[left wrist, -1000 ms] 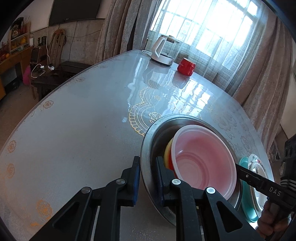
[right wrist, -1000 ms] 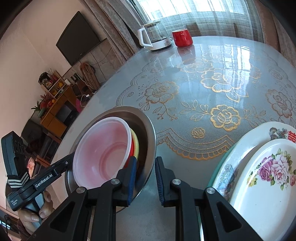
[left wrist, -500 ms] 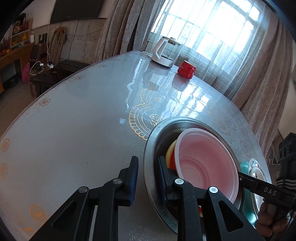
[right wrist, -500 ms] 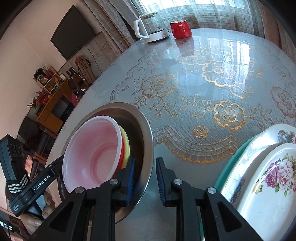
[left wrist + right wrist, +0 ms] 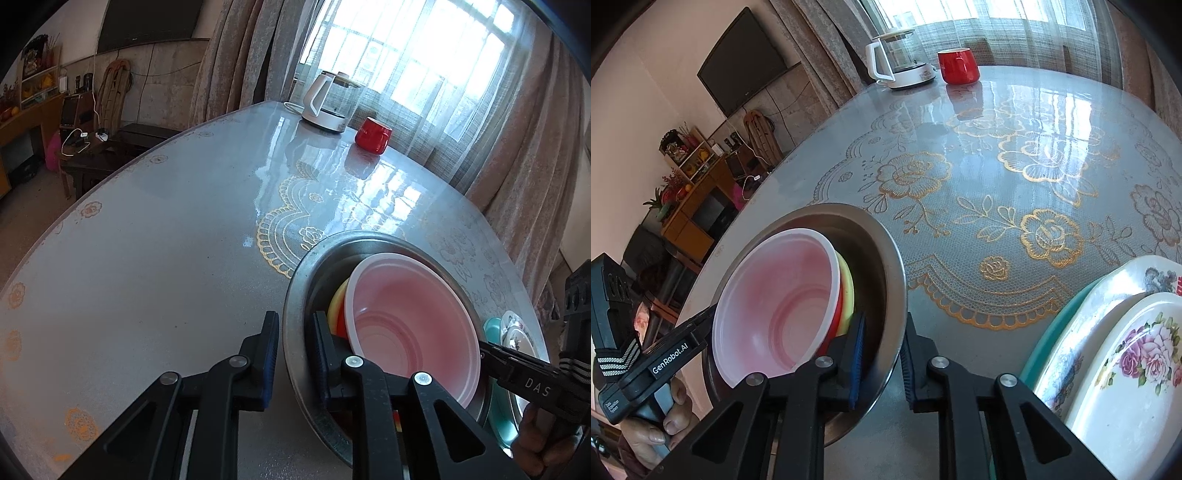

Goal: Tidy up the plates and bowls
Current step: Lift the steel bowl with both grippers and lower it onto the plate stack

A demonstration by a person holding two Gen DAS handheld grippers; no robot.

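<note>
Sunlight through net curtains washes a glossy round dining table laid with a gold-rose lace cloth, a glass kettle and a red mug standing at its far edge beside the window. Near the front edge, a person's two hand-held grippers work one load together: the left gripper has just been closing and now pinches the near rim of a steel basin, one pad outside the wall and one inside, while the right gripper, jaws likewise just drawn in, clamps the opposite rim of the same basin. Nested inside it sit a pink plastic bowl, with a red bowl and a yellow bowl beneath. Just beside the basin waits a stack of plates, floral dishes on a teal one. The step in hand looks like carrying or shifting the basin as one unit; doing it well calls for both grips to stay firm on the thin rim, both hands moving level and in step, so the tilted inner bowls do not slide, and clear of the plate stack.
</note>
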